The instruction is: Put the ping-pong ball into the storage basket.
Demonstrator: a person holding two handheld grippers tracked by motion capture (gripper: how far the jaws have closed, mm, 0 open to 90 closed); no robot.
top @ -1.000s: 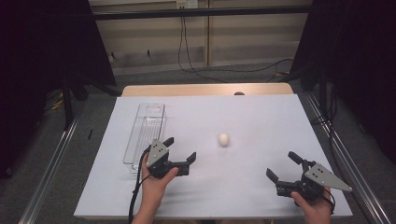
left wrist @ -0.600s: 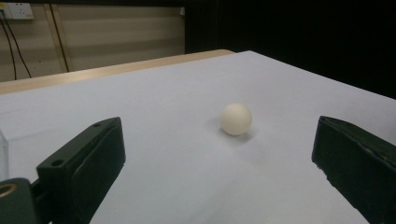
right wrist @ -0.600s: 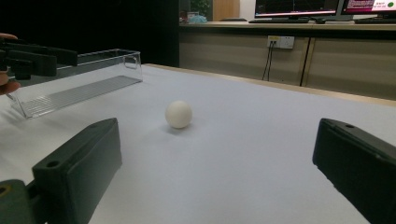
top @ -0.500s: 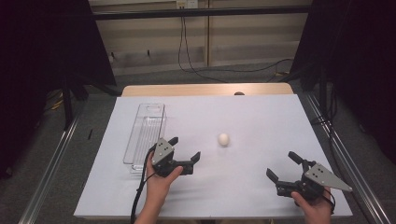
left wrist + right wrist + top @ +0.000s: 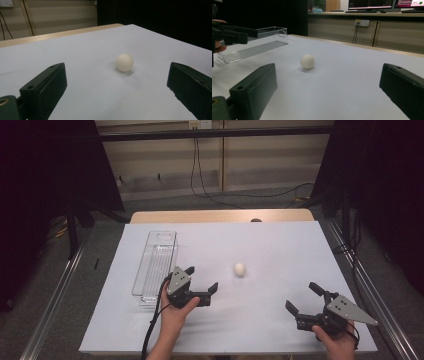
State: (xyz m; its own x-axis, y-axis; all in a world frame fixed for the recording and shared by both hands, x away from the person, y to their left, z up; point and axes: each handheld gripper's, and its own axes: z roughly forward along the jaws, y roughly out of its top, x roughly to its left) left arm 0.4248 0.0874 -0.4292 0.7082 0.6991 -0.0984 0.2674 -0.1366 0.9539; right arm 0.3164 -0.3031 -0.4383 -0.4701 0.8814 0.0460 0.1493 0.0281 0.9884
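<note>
The white-covered rectangular worktop [image 5: 280, 245] carries a long clear plastic tray [image 5: 155, 265] lying lengthwise near its left edge, and a small off-white round ball [image 5: 240, 269] sitting alone near the middle. The ball would likely roll at the slightest nudge: if one jaw touches it before the other, it could skid off toward the far edge or against the tray. The left gripper [image 5: 200, 287], jaws spread wide and empty, hovers just beside the tray's near end; the ball lies ahead of it, between the lines of its jaws but well short of them. The right gripper [image 5: 304, 299], likewise released, sits near the worktop's near right corner, well apart from the ball.
</note>
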